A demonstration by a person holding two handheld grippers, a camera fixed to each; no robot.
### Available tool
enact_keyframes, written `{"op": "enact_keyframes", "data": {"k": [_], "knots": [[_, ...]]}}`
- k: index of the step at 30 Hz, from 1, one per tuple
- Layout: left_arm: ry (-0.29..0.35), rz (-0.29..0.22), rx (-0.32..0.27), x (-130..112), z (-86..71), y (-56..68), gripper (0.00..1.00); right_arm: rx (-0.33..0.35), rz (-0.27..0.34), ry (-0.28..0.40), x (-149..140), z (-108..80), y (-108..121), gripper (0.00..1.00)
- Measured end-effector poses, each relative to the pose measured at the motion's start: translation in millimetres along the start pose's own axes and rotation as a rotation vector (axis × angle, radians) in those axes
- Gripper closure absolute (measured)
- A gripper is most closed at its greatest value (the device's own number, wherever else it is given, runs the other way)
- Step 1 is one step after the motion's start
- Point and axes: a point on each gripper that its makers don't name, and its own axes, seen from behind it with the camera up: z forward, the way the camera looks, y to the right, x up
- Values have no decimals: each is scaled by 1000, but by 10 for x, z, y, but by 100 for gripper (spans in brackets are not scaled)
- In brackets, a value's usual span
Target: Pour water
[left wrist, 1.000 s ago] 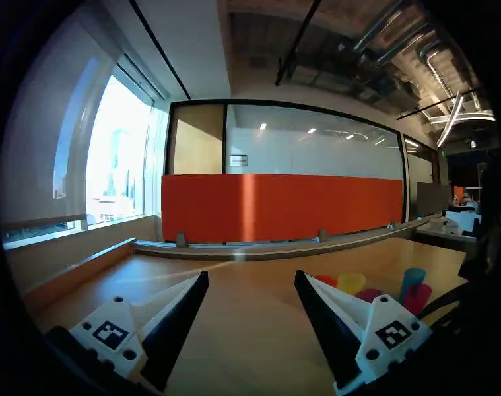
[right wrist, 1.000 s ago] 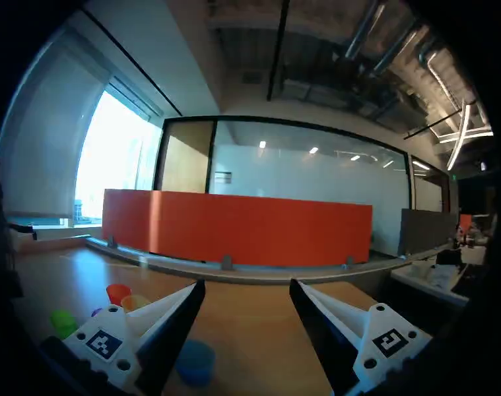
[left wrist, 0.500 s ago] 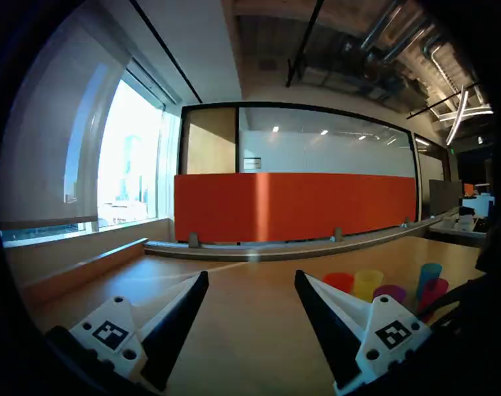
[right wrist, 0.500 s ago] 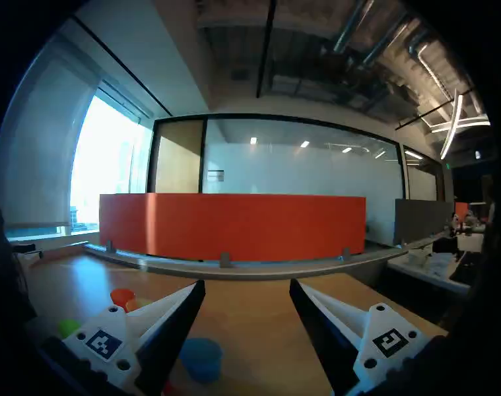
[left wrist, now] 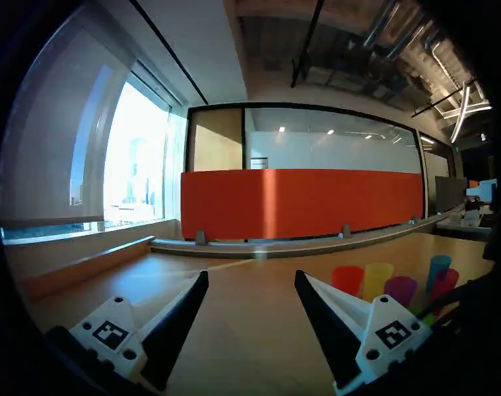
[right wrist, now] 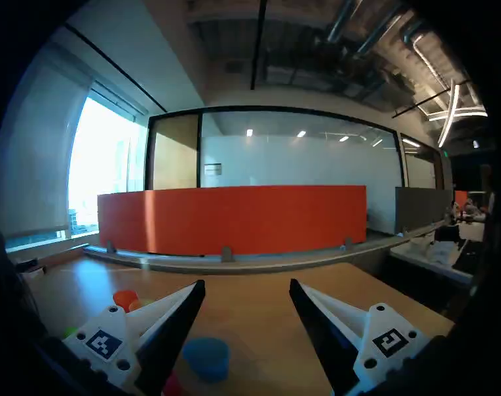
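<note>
The left tongs (left wrist: pixel 250 274) and right tongs (right wrist: pixel 245 282) both hung released and empty above the wooden table (left wrist: pixel 250 330), where a cluster of coloured cups (left wrist: pixel 377 277) stood well short of its far edge, a blue cup (right wrist: pixel 206 356) nearest the right pair.

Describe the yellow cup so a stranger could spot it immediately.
Start at the long wooden table before the orange partition wall. In the left gripper view, look along its right side. The yellow plastic cup stands between an orange-red plastic cup and a purple plastic cup, the only yellow one.
</note>
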Motion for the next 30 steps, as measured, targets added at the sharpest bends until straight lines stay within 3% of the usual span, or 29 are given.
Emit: {"op": "enact_keyframes", "data": {"k": [14, 30], "knots": [[-36, 5, -12, -287, 33, 30, 3, -11, 16, -29, -84, 8, 29, 1], [-45, -12, -17, -308, 9, 14, 3, -11, 24, -38, -130, 27, 44, 1]]}}
